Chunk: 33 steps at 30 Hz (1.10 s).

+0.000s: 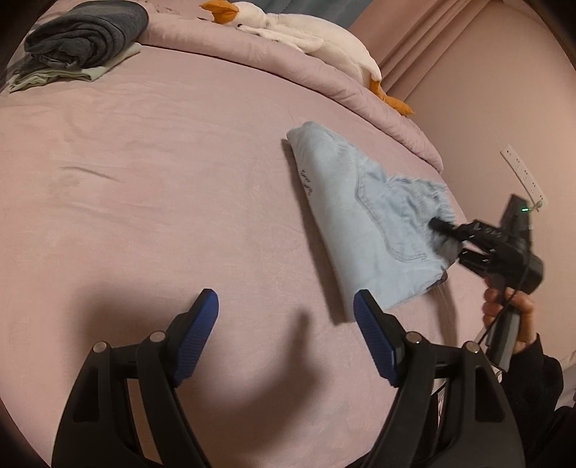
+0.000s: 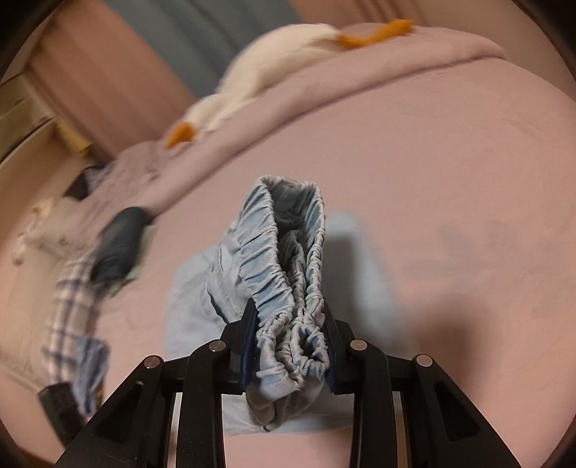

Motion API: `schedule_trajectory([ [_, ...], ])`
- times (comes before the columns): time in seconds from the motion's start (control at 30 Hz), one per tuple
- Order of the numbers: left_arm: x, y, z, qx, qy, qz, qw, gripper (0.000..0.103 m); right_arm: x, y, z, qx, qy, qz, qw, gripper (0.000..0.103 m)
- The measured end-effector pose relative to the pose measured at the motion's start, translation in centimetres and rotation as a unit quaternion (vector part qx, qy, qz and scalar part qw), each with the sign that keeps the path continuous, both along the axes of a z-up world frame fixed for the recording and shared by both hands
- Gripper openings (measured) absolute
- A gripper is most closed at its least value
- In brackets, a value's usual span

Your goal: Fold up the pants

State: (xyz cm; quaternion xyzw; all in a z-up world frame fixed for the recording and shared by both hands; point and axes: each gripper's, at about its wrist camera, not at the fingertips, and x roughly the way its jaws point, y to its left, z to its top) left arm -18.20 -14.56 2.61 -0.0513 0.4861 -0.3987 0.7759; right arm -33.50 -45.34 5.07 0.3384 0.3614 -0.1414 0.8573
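- Light-blue denim pants (image 1: 363, 216): folded compact, lying on the pink bedsheet (image 1: 162, 187) near its right edge.
- Right gripper (image 2: 291, 334): clamped on the bunched elastic waistband (image 2: 284, 259).
- Left gripper (image 1: 286, 306): jaws spread wide, holding nothing, hovering just beside the pants.
- Plush goose (image 1: 306, 36): on the duvet beyond.

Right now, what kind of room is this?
Most likely a bedroom: a wide bed under a pink sheet, a rolled pink quilt along its far edge with a white plush goose lying on it, and folded dark grey clothes stacked nearby.
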Motion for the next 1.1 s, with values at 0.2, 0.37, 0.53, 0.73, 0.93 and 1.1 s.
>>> schedule_trajectory([
  [0.2,1.0,-1.7,1.1,0.0,-0.015,-0.01,0.9998,0.078,-0.1,-3.2,-4.8,0.085,0.017,-0.017,0.996,0.038],
  [0.37,3.2,-3.7,2.8,-0.014,-0.034,-0.019,0.9992,0.076,-0.9,-3.4,-3.3,0.07,0.012,-0.021,0.997,0.057],
  [0.53,6.1,-7.0,3.9,-0.011,-0.05,-0.04,0.9979,0.051,-2.2,-0.4,0.5,-0.084,0.018,-0.055,0.995,0.061],
  [0.73,8.9,-12.7,3.4,-0.003,-0.046,-0.122,0.9914,0.007,1.1,8.5,2.1,-0.138,-0.046,0.141,0.979,0.036],
  [0.93,10.5,-16.1,-0.3,0.08,-0.063,-0.159,0.982,0.006,5.9,15.6,0.0,-0.177,-0.028,0.266,0.947,0.021],
  [1.1,11.1,-16.9,-1.8,0.068,-0.076,-0.169,0.9804,0.003,7.9,16.8,-4.2,-0.205,0.044,0.298,0.931,0.013],
])
